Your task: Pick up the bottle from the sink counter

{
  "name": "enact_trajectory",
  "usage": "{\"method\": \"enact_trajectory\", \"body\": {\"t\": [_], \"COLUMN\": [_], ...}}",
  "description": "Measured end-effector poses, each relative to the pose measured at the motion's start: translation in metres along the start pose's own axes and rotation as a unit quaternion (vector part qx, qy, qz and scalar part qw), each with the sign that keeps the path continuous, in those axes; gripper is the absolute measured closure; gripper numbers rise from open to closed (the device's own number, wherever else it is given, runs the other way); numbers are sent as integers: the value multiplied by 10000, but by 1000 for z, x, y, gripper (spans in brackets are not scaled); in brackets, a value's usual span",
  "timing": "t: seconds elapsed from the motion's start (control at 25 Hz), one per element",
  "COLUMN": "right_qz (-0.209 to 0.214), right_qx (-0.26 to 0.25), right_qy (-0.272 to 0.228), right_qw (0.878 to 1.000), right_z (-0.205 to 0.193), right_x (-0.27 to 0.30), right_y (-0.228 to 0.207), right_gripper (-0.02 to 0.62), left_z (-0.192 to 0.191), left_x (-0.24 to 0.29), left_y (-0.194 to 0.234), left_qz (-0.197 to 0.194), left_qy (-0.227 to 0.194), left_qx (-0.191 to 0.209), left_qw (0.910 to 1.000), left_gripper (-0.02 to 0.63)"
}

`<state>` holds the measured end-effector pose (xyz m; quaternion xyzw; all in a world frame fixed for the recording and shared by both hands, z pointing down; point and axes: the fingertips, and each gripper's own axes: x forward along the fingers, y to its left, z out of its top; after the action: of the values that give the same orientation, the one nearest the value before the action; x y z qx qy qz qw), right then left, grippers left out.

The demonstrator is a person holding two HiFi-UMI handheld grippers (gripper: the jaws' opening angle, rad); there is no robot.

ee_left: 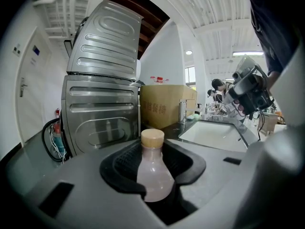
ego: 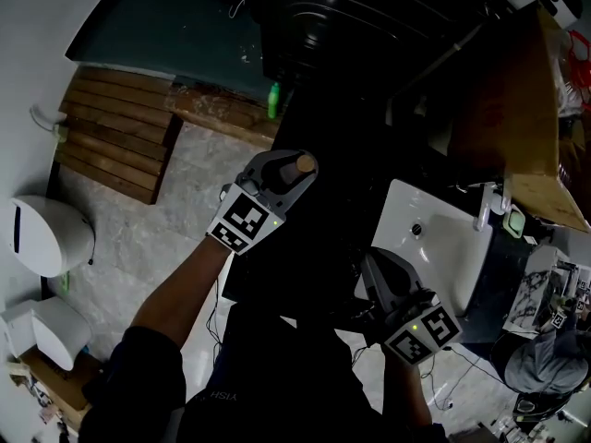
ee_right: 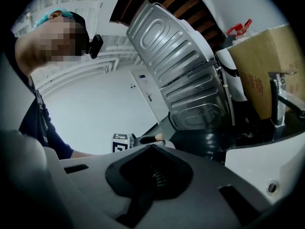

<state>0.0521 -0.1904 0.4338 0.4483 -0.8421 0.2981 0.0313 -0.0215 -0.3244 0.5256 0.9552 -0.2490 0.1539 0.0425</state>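
Observation:
The bottle (ee_left: 154, 173) is pale and translucent with a tan cap (ee_left: 152, 137). It stands upright between the black pads of my left gripper (ee_left: 156, 168), which is shut on its body. In the head view the left gripper (ego: 294, 172) is held out over the dark counter (ego: 323, 220), and the bottle's tan cap (ego: 305, 164) shows at its tip. My right gripper (ego: 371, 266) hangs lower right, by the sink's near-left corner. In the right gripper view its jaws (ee_right: 151, 175) meet with nothing between them.
A white sink basin (ego: 448, 247) with a chrome faucet (ego: 485, 212) lies to the right. Behind it stands a cardboard box (ego: 517, 109). A ribbed metal appliance (ee_left: 102, 99) rises behind the counter. A small green bottle (ego: 273, 100), wooden slats (ego: 115, 132) and a white toilet (ego: 42, 233) are on the left.

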Motion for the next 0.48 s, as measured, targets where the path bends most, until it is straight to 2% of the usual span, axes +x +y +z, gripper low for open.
{"method": "enact_trajectory", "body": {"t": [0.48], "right_qz": [123], "right_qx": [-26], "right_qy": [-120], "right_qw": [9998], "right_z": [9], "right_x": [-6], "right_y": [10], "right_gripper": [574], "left_z": [20], "left_x": [-15], "left_y": [-11], "left_qz": [-12], "left_qy": [-103], "left_qx": [66], "left_qw": [9999], "left_gripper": [468]}}
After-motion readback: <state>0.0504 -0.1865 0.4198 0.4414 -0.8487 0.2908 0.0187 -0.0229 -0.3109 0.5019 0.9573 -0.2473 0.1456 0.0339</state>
